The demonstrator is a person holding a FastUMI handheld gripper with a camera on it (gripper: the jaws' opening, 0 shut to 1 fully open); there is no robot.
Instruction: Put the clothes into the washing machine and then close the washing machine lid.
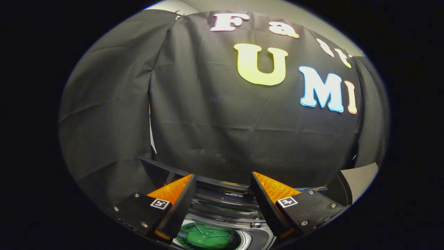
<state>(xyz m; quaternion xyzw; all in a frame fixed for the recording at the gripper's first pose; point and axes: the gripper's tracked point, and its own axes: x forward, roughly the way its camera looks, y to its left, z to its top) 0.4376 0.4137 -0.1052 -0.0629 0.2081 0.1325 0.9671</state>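
Above the washing machine point(225, 203), the tongs point(222, 201) hung open and empty; green clothes point(208, 238) lay in the drum below, near. Loading looked done, so closing the lid probably came next.

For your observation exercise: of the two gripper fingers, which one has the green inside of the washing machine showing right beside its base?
The left finger. The green drum lies beside its base, well short of the right finger. The gripper is open, holding nothing.
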